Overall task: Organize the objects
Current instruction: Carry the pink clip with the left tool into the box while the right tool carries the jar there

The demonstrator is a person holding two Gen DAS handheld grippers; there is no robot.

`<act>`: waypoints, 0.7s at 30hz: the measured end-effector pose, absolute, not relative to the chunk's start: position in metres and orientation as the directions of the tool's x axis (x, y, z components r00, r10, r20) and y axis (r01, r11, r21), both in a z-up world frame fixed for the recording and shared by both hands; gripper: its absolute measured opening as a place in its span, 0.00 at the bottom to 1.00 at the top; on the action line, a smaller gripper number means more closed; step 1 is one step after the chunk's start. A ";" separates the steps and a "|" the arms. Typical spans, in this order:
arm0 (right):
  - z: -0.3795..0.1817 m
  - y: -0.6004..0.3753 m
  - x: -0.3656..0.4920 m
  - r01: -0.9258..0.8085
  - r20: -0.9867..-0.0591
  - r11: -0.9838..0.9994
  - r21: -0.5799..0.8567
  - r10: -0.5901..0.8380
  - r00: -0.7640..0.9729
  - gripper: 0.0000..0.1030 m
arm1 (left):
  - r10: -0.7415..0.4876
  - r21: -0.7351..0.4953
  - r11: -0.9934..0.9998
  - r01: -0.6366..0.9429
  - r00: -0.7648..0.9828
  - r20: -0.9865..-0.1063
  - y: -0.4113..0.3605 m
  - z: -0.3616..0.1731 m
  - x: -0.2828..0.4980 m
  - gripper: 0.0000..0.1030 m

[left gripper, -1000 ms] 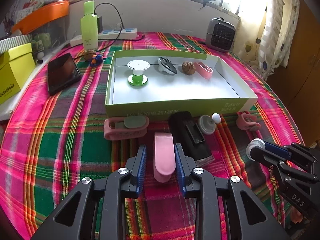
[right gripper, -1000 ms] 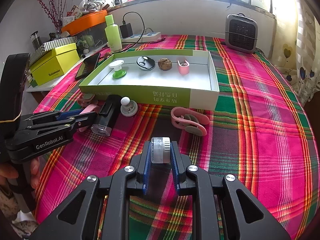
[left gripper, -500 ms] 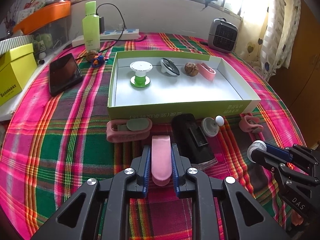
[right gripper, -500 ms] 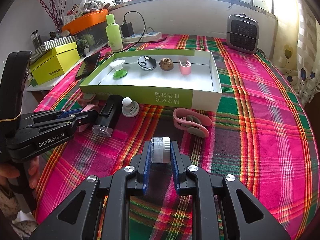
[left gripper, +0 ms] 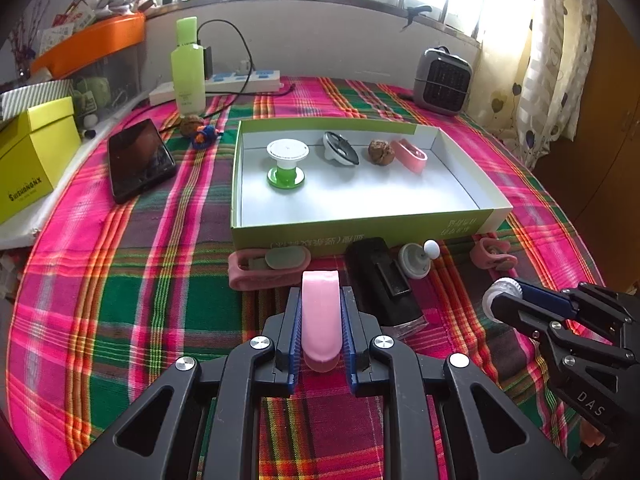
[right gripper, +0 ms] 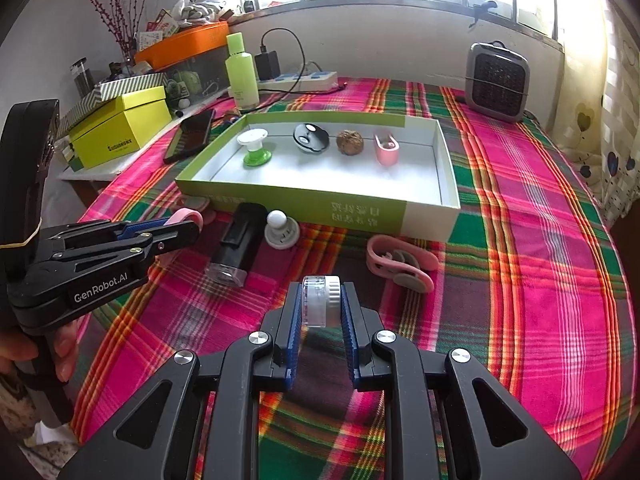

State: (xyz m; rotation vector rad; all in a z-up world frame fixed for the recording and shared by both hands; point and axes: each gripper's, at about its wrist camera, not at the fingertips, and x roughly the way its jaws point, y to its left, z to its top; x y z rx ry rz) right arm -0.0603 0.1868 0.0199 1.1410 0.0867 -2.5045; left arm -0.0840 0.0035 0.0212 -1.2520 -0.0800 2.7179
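My left gripper (left gripper: 320, 300) is shut on a pink plastic clip (left gripper: 321, 320) and holds it above the plaid cloth, in front of the green-walled tray (left gripper: 360, 228). My right gripper (right gripper: 320, 300) is shut on a small clear jar with a white lid (right gripper: 321, 300); it shows in the left wrist view (left gripper: 500, 300) too. The tray (right gripper: 320, 204) holds a green-and-white spool (left gripper: 286, 162), a black-and-white disc (left gripper: 340, 148), a walnut (left gripper: 378, 152) and a pink clip (left gripper: 410, 156). My left gripper shows in the right wrist view (right gripper: 188, 228).
In front of the tray lie a pink holder (left gripper: 268, 270), a black device (left gripper: 380, 284), a grey knob with a white ball (left gripper: 418, 258) and another pink holder (right gripper: 400, 264). A phone (left gripper: 138, 158), yellow box (left gripper: 32, 160), green bottle (left gripper: 188, 68) and heater (left gripper: 442, 80) stand around.
My left gripper closed on the pink clip and lifted it off the cloth, rising and pulling back. My right gripper kept hold of the jar and rose slightly.
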 end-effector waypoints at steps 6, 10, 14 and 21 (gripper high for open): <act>0.028 0.179 -0.063 0.385 -0.725 -0.916 0.111 -0.339 -0.600 0.19 | 0.163 -0.113 -0.987 -0.118 -0.656 -0.737 -0.001 0.031 -0.082 0.16; 0.032 0.174 -0.065 0.398 -0.721 -0.911 0.106 -0.346 -0.600 0.19 | 0.163 -0.113 -0.986 -0.119 -0.658 -0.735 -0.003 0.034 -0.083 0.16; 0.035 0.169 -0.067 0.409 -0.719 -0.906 0.108 -0.355 -0.598 0.19 | 0.165 -0.113 -0.986 -0.121 -0.664 -0.729 -0.004 0.039 -0.084 0.16; 0.040 0.161 -0.073 0.427 -0.712 -0.897 0.112 -0.372 -0.595 0.19 | 0.169 -0.120 -0.986 -0.120 -0.672 -0.721 -0.008 0.044 -0.087 0.16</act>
